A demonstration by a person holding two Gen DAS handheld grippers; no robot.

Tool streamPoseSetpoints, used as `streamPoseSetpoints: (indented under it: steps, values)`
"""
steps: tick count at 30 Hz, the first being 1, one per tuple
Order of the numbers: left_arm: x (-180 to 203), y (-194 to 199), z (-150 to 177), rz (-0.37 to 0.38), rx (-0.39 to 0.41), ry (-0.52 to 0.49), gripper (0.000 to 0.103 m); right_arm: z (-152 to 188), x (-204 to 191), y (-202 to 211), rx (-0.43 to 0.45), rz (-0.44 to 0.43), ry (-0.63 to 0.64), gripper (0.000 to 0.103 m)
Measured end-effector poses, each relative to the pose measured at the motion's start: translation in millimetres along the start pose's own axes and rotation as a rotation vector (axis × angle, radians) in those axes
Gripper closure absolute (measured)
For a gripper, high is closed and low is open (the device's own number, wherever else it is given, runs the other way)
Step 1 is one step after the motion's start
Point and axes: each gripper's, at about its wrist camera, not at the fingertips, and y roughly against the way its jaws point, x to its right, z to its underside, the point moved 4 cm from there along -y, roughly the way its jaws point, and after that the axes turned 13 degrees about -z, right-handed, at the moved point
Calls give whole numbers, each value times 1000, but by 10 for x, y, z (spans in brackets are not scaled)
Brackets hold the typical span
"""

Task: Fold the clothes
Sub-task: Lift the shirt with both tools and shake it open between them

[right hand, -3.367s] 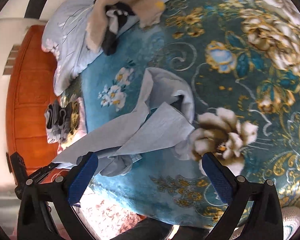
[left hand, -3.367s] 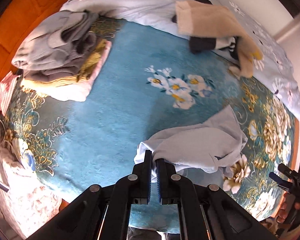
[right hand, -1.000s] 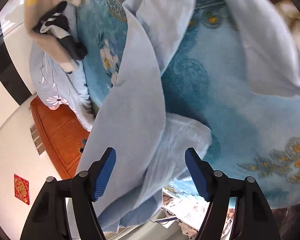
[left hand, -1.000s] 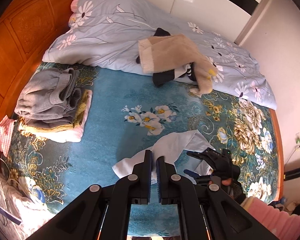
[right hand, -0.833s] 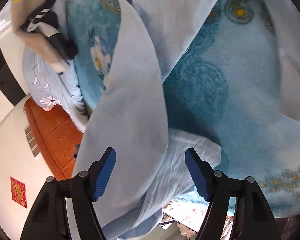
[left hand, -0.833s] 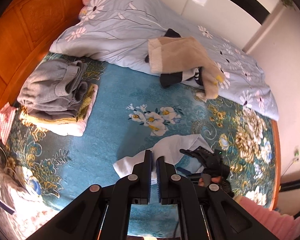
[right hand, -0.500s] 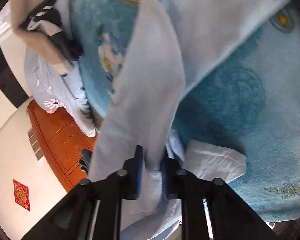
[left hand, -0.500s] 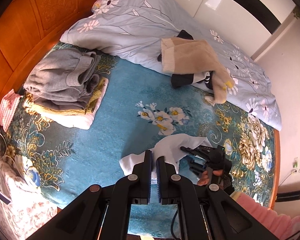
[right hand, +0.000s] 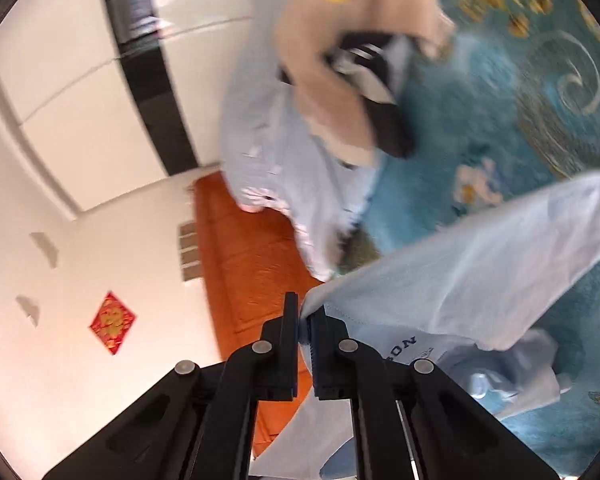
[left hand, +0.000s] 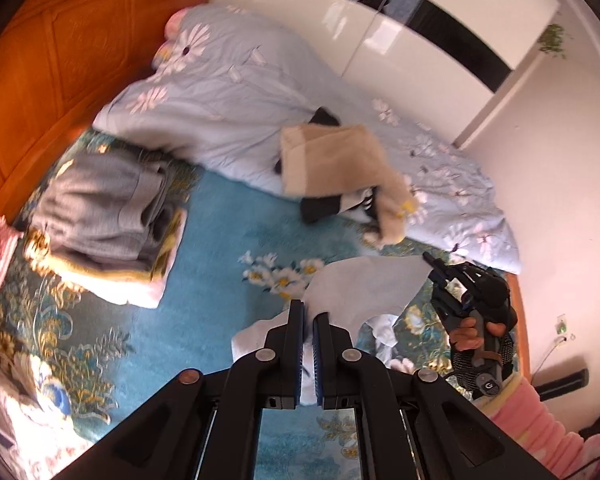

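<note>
A pale blue garment point(left hand: 364, 288) hangs lifted above the blue floral bedspread point(left hand: 216, 248), stretched between both grippers. My left gripper point(left hand: 309, 312) is shut on one edge of it at the bottom centre of the left wrist view. My right gripper point(right hand: 304, 312) is shut on another edge of the pale blue garment point(right hand: 472, 264), which spreads away to the right; printed letters show near the fingers. In the left wrist view a hand holds the right gripper point(left hand: 456, 280) at the right, level with the cloth's far corner.
A stack of folded clothes point(left hand: 104, 216), grey on top, sits at the left by the orange headboard point(left hand: 52, 64). A beige and black heap of clothes point(left hand: 340, 176) lies on the flowered quilt point(left hand: 236, 104). White wardrobe doors point(left hand: 420, 44) stand behind.
The right gripper, open a second ago, has shut on the garment's edge. Both grippers have risen, lifting the cloth off the bedspread; both views tilt up toward the wall.
</note>
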Motion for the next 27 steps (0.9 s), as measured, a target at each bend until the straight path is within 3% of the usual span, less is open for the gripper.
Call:
streamPoseSetpoints:
  steps: [8, 15, 19, 24, 27]
  values:
    - [159, 792, -275, 143, 201, -108, 99, 397, -1538, 602, 70, -177, 249, 98]
    - [194, 1211, -166, 268, 277, -145, 99, 1060, -2527, 1227, 119, -229, 473, 98]
    - [131, 1259, 73, 319, 252, -150, 99, 1455, -2590, 1639, 162, -216, 519, 98]
    - [-15, 1240, 480, 350, 168, -159, 99, 1819, -2229, 2125, 206, -139, 477, 98]
    - [-11, 1378, 592, 365, 177, -209, 99, 1945, -2144, 2314, 225, -90, 459, 98]
